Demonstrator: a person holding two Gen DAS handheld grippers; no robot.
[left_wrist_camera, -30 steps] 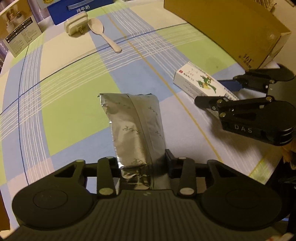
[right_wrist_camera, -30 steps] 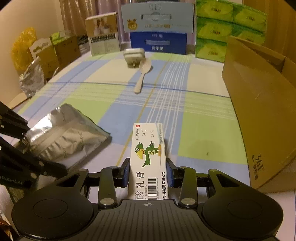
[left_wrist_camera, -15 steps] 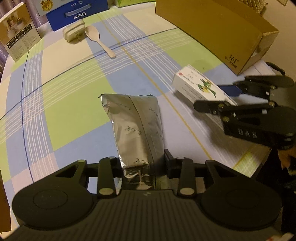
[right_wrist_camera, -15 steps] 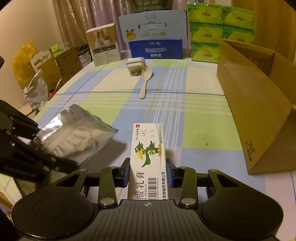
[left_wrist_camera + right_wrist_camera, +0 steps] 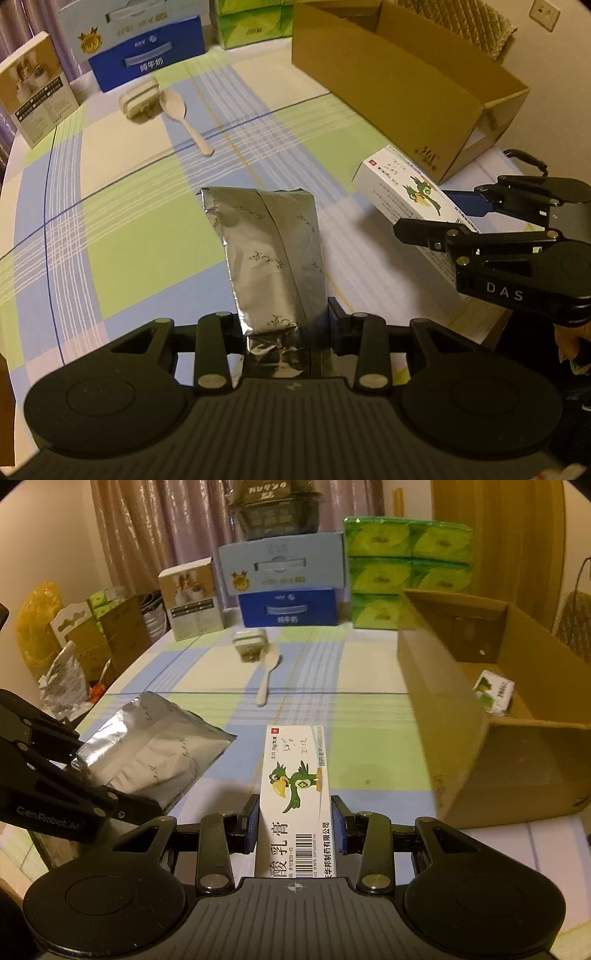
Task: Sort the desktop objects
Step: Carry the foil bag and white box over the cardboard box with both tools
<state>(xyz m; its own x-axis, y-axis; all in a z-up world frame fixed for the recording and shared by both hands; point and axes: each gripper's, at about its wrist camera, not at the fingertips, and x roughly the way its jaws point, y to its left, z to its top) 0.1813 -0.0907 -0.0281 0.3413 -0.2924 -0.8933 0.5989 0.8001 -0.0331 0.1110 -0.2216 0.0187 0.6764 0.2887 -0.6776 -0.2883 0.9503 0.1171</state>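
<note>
The left gripper (image 5: pixel 284 325) is clamped on the lower end of a crinkled silver foil pouch (image 5: pixel 271 254), which juts forward above the checked tablecloth (image 5: pixel 122 229). To its right, the right gripper (image 5: pixel 294 821) is clamped on a long white ointment carton with a green bird (image 5: pixel 295 782). The open brown cardboard box (image 5: pixel 454 716) lies ahead to that gripper's right.

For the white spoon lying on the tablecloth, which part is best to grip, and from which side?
Grip the spoon at mid-handle, coming from above with the jaws across it. The handle is narrow, straight and free on both sides, while the wide bowl lies close beside the white plug.
</note>
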